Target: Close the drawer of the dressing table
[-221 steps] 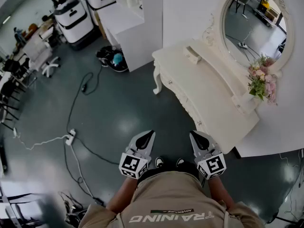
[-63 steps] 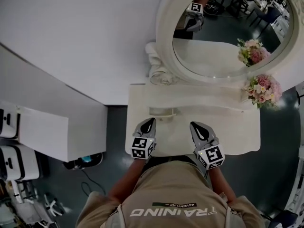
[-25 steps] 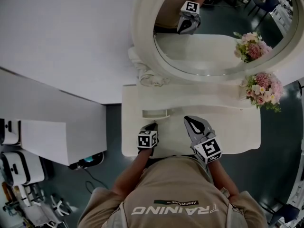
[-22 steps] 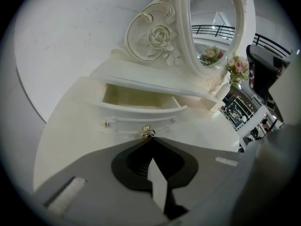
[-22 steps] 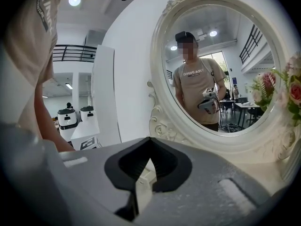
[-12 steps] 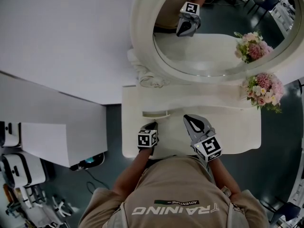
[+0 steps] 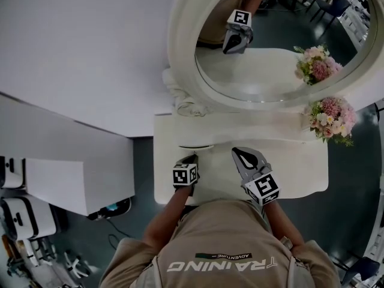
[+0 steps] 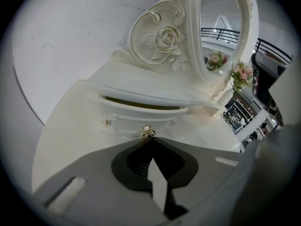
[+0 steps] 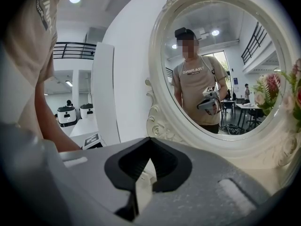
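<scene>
Nearly shut, the cream drawer [image 8: 141, 119], curved in front with a small gold knob [image 8: 147, 131], sits at the back left of the dressing table [image 7: 300, 167], a thin gap showing along its top. The left gripper [image 8: 151, 138], jaws pressed together, has its tips at the knob. The right gripper [image 7: 240, 152], jaws likewise together and empty, hovers over the tabletop beside it.

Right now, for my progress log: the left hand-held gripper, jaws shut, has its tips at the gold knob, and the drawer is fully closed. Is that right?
Not quite: the drawer is ajar, not fully closed. The left gripper view shows a dark gap above its front. The rest holds: the left hand-held gripper, jaws shut, has its tips at the gold knob.
</scene>
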`<state>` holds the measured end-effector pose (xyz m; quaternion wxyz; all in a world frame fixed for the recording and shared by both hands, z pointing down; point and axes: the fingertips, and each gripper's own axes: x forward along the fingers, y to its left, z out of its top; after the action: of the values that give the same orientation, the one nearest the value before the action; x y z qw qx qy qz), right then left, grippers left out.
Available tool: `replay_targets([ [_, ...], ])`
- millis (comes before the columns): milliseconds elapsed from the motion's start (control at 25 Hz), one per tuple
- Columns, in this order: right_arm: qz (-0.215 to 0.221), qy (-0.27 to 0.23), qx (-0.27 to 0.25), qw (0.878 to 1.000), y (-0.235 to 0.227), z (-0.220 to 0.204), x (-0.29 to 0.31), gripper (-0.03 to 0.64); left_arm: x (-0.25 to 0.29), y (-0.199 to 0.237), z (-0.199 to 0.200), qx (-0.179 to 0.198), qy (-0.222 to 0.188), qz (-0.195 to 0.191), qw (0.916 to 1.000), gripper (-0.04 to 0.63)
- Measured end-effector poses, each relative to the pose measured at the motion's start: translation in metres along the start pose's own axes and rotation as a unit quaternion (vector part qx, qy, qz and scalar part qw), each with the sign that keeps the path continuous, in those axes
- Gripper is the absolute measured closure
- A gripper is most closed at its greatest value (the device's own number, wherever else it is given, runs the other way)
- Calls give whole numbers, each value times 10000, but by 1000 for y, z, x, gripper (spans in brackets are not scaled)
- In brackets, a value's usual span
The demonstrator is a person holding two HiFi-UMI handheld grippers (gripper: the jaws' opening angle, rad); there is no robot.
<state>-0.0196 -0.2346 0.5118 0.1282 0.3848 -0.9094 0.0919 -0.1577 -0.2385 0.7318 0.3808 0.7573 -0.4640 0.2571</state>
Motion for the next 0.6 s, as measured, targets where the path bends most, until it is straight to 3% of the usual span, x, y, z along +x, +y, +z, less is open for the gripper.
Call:
replay_targets([
  [600, 65, 14, 33, 10000, -4, 7, 7, 614, 16, 4, 25, 46, -85, -5, 10000, 577],
])
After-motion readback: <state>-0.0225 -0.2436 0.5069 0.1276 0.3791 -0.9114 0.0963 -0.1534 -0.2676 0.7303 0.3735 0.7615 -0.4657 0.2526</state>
